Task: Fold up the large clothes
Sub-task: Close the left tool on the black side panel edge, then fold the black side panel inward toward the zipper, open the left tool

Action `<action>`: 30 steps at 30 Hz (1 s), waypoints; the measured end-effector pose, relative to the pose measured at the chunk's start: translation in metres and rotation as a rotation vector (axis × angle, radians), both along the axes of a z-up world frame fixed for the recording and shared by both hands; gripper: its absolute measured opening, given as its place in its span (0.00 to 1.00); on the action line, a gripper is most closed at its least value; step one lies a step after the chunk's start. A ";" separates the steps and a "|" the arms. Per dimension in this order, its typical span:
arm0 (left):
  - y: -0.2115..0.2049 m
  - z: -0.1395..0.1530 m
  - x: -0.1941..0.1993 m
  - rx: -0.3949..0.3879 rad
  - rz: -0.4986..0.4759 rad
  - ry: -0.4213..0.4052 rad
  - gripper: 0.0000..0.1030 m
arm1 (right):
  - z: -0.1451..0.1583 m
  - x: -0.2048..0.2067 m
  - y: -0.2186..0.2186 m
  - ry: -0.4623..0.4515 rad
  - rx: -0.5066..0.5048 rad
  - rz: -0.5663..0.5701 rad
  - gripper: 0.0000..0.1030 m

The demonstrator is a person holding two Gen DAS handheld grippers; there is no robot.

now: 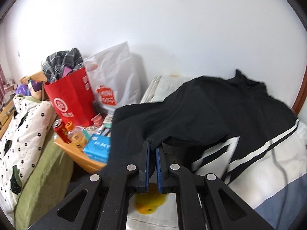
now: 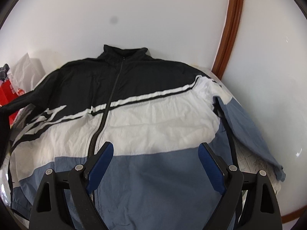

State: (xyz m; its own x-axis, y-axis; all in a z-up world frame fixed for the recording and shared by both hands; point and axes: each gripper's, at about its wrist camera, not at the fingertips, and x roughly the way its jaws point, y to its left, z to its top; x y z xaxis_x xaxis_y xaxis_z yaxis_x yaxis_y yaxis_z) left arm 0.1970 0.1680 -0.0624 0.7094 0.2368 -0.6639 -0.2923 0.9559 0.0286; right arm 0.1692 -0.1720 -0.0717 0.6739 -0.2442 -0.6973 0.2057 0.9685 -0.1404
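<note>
A large zip-up jacket (image 2: 145,113) lies face up on the bed, black at the top, white in the middle, blue at the bottom, collar toward the wall. My left gripper (image 1: 153,145) is shut on the end of its black left sleeve (image 1: 172,118) and holds it lifted over the jacket's body. In the right wrist view that sleeve (image 2: 17,103) rises off to the left edge. My right gripper (image 2: 155,153) is open and empty, hovering above the blue lower part of the jacket. The blue right sleeve (image 2: 249,134) lies stretched down the right side.
A red paper bag (image 1: 71,97) stuffed with clothes and a white plastic bag (image 1: 115,76) stand on a cluttered wooden bedside table (image 1: 80,155) with a red can (image 1: 61,130) and a blue box (image 1: 99,147). A spotted quilt (image 1: 21,134) lies left. A white wall stands behind.
</note>
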 end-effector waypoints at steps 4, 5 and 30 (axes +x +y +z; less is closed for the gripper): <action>-0.027 0.020 0.009 -0.001 -0.045 -0.038 0.06 | 0.006 0.001 -0.011 -0.012 0.012 0.021 0.86; -0.035 0.025 0.012 0.004 -0.059 -0.043 0.06 | 0.006 0.001 -0.014 -0.015 0.017 0.025 0.86; -0.192 0.002 0.091 -0.043 -0.323 0.081 0.06 | -0.023 0.018 -0.082 0.034 0.053 0.024 0.86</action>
